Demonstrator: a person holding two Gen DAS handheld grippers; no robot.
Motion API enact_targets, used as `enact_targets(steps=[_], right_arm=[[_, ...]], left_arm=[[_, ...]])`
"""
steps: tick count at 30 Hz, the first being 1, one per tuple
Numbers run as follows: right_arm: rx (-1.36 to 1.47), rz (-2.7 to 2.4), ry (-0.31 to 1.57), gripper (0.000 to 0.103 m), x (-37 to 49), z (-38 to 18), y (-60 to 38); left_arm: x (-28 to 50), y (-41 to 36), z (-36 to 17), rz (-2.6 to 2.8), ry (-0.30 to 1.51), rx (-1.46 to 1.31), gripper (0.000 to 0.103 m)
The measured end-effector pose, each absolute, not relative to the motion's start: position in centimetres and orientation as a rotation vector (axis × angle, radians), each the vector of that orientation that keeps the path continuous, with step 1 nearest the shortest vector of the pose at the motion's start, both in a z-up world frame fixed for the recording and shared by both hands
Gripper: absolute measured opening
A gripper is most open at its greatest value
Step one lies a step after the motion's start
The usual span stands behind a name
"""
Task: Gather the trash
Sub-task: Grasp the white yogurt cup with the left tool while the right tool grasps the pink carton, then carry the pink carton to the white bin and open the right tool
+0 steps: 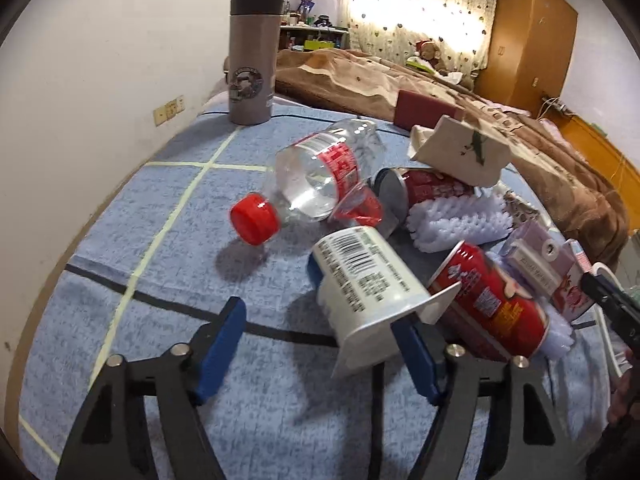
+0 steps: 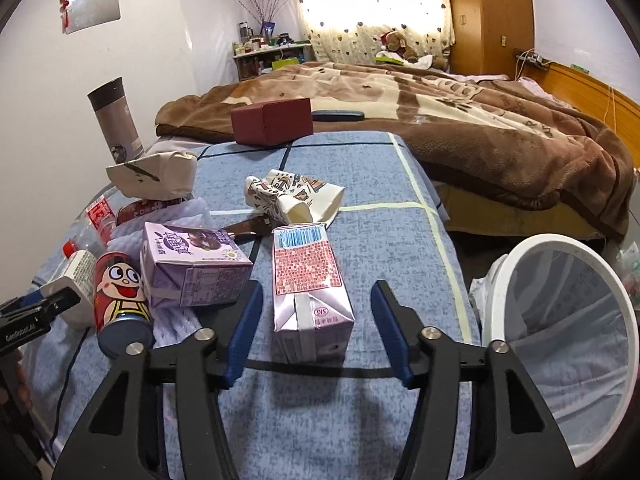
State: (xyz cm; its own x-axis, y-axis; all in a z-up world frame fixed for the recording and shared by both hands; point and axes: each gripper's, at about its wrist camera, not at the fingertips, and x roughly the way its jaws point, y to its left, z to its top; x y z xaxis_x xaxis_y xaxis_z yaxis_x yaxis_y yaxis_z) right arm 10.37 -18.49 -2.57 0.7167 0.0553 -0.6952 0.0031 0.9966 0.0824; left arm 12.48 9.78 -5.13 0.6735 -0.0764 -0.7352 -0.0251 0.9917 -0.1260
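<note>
In the left wrist view a white yogurt cup (image 1: 368, 292) lies on its side on the blue cloth (image 1: 160, 240). My left gripper (image 1: 318, 316) is open: the cup's rim rests against the right finger, and the left finger stands well clear. Beyond it lie a clear bottle with a red cap (image 1: 320, 184) and a red can (image 1: 488, 300). In the right wrist view a pink milk carton (image 2: 308, 292) lies between the fingers of my open right gripper (image 2: 318, 286), with a gap on each side. To its left are a purple carton (image 2: 196, 268) and the cartoon-faced red can (image 2: 120, 292).
A white bin with a bag liner (image 2: 560, 320) stands beside the table at the right. A crumpled patterned paper cup (image 2: 292, 196), a dark red box (image 2: 272, 122) and a grey thermos (image 1: 252, 56) sit further back. A bed with a brown blanket (image 2: 480, 128) lies behind.
</note>
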Motion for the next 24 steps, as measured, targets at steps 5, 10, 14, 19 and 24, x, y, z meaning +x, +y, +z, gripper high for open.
enact_targets(steps=[5,10,14,19,24], right_arm=[[0.064,0.054,0.779,0.039,10.7,-2.7,-18.1],[0.063,0.058,0.781,0.039,10.8,-2.8,-18.0],[0.079,0.061,0.780,0.039,10.7,-2.7,-18.2],[0.102,0.061,0.762,0.039,10.6,-2.4,-18.5],[0.110,0.071,0.748,0.039,10.4,-2.2,-18.4]], left_arm=[[13.2,9.5,-4.8,-0.064,0.824,-0.144,0.051],[13.8,8.9,-4.8,-0.087,0.824,-0.141,0.030],[13.9,8.6,-4.8,-0.087,0.815,-0.128,0.020],[13.2,8.4,-3.9,-0.088,0.775,-0.124,0.016],[12.6,8.1,-3.4,-0.088,0.751,-0.123,0.016]])
